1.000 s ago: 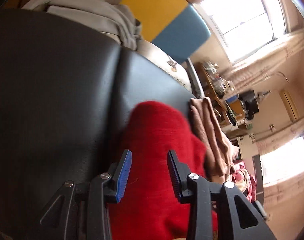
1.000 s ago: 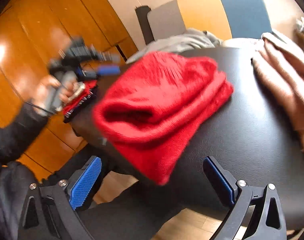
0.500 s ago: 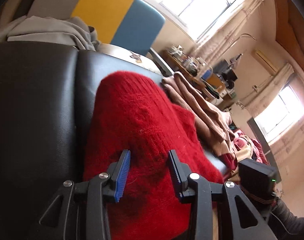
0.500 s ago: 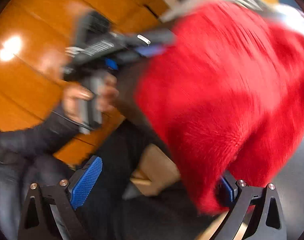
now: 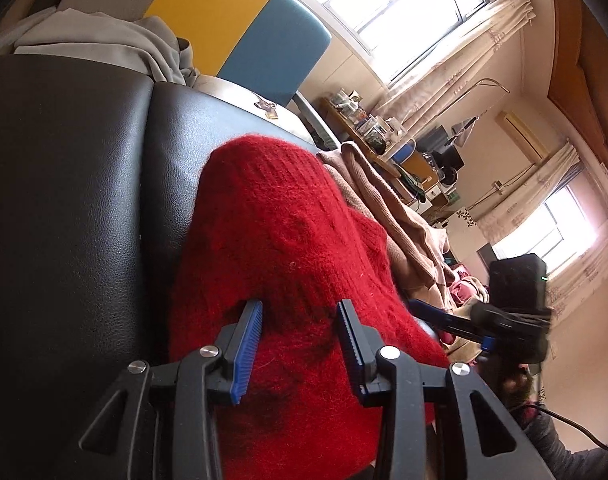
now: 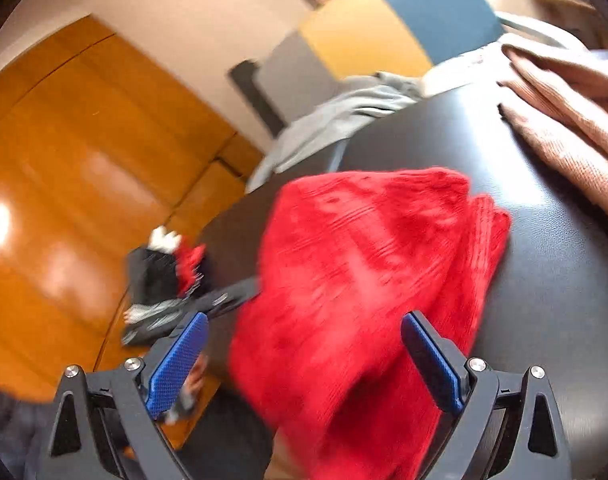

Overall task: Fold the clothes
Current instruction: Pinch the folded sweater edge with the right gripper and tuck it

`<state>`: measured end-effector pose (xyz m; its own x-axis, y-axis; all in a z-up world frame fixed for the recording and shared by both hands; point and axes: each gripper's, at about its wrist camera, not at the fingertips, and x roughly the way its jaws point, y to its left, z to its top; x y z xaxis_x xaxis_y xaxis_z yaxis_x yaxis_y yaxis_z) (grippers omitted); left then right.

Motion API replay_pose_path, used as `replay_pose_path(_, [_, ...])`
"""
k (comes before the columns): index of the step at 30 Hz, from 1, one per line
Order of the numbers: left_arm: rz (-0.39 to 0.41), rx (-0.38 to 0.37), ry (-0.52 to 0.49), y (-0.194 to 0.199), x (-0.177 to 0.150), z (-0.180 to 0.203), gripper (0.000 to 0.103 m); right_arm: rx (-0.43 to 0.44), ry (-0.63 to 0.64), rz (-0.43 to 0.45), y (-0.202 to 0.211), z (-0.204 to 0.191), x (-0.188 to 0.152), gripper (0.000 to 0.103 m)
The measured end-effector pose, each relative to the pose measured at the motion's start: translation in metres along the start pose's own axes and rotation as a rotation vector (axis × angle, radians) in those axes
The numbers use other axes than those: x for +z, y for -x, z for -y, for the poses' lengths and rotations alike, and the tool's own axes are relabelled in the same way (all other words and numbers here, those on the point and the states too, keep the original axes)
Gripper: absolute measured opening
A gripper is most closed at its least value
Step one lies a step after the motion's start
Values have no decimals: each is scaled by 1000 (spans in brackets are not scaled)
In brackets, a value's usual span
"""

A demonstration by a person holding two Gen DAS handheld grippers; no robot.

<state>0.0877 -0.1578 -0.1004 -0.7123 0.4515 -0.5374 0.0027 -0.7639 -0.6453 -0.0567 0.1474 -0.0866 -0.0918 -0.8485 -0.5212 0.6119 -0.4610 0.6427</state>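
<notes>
Left wrist: left gripper [image 5: 300, 322] jaws apart, red sweater [image 5: 280, 248] bulging between them, nothing clamped. Sweater lies bunched on black table [image 5: 64, 200], brown garment [image 5: 388, 216] touching its far side, grey garment [image 5: 104, 40] at table's far edge

Right wrist, blurred: right gripper [image 6: 304, 344] wide apart over sweater [image 6: 364, 264] near table [image 6: 552, 272] edge. Brown garment [image 6: 568, 120] and grey garment [image 6: 336, 120] lie beyond the sweater

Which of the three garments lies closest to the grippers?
The red sweater, lying between the fingers of both grippers; the brown garment lies beside it, the grey one at the far edge.
</notes>
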Motion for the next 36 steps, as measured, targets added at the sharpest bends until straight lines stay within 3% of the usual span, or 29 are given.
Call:
replay_pose_path(6, [7, -20, -24, 1, 0, -2, 39, -130, -119, 43, -26, 31, 5, 73])
replay_pose_path(13, [10, -36, -41, 3, 1, -6, 39, -170, -173, 98, -23, 38, 18, 72])
replay_pose_path(14, [11, -36, -43, 3, 1, -6, 39, -189, -160, 75, -29, 37, 19, 66])
replay_pose_path(15, [13, -33, -44, 4, 1, -6, 39, -213, -142, 51, -36, 35, 20, 47])
replay_pose_path(17, [21, -24, -52, 8, 1, -4, 39, -348, -34, -7, -51, 20, 22, 12])
replay_pose_path(19, [40, -12, -68, 18, 4, -2, 39, -410, 76, -14, -52, -7, 29, 10])
replay_pose_path(21, [56, -10, -71, 25, 7, -1, 40, -428, 166, 50, -31, -37, 36, 9])
replay_pose_path(23, [73, -7, -74, 31, 9, 0, 41, -426, 179, 149, 2, -51, 40, 9])
replay_pose_path(25, [80, -14, -97, 30, 10, 8, 42, -429, 133, 219, 26, -42, 34, 9])
replay_pose_path(27, [73, -11, -146, 25, 11, 22, 42, -457, 49, 197, 26, -11, 20, 9])
replay_pose_path(32, [39, -9, -247, 2, 23, 55, 42, -367, -33, 220, 24, 28, -5, 7])
replay_pose_path(36, [31, -55, -318, -29, 52, 88, 45, -295, -99, 238, 23, 58, -25, 8])
